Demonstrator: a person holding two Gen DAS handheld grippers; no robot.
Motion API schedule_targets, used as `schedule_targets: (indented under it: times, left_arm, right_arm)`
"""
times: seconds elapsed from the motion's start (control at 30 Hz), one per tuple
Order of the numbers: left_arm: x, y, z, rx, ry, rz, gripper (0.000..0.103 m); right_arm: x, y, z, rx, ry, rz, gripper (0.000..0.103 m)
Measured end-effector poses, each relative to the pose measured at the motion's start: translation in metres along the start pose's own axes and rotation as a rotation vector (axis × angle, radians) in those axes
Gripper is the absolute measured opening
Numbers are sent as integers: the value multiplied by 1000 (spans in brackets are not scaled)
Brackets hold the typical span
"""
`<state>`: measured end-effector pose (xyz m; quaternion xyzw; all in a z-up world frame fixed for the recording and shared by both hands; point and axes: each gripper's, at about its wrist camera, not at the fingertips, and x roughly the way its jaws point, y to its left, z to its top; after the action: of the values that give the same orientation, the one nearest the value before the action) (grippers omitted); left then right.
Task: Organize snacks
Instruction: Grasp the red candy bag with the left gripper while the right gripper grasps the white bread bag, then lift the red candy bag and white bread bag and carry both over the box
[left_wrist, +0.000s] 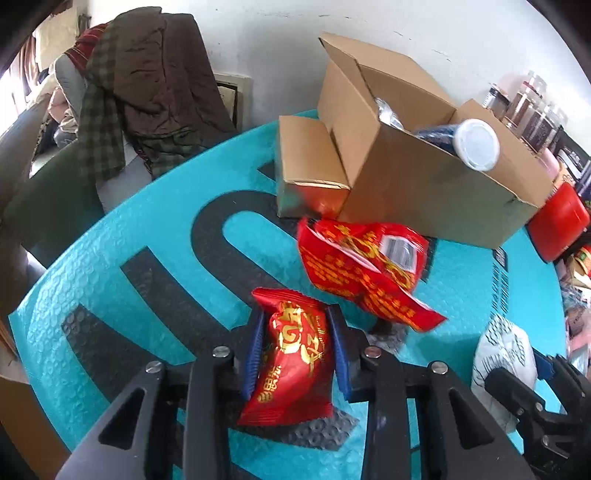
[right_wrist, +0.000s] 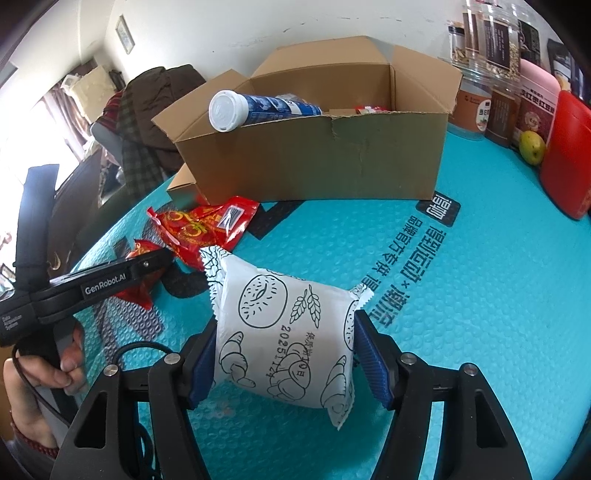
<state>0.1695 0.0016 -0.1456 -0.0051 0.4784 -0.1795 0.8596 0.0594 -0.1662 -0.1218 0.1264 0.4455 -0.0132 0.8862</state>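
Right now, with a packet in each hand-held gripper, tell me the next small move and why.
Probably lift both packets and carry them toward the open cardboard box. The left hand-held gripper pinches the small red packet, the right hand-held gripper brackets the white pastry packet, and both packets still look low over the teal mat.

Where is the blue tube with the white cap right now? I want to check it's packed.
The blue tube lies tilted in the open cardboard box on the teal mat, its white cap poking over the box's front left rim in the right wrist view.
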Motion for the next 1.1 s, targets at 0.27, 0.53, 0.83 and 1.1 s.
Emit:
schedule_targets:
  times: [0.27, 0.53, 0.83, 1.1]
  left_arm:
    - [-15, -9, -22, 20, 26, -39, 32]
    - [-24, -30, -39, 71, 47, -102, 32]
    - [-28, -56, -51, 130, 60, -153, 32]
    - [-26, -62, -56, 166, 51, -132, 32]
  right_arm:
    - [-9, -1, -10, -23, -5, -30, 64]
    - [-22, -5, -25, -18, -9, -60, 64]
    - [-36, -14, -40, -3, -10, -90, 64]
    - [-26, -17, -44, 1, 25, -109, 73]
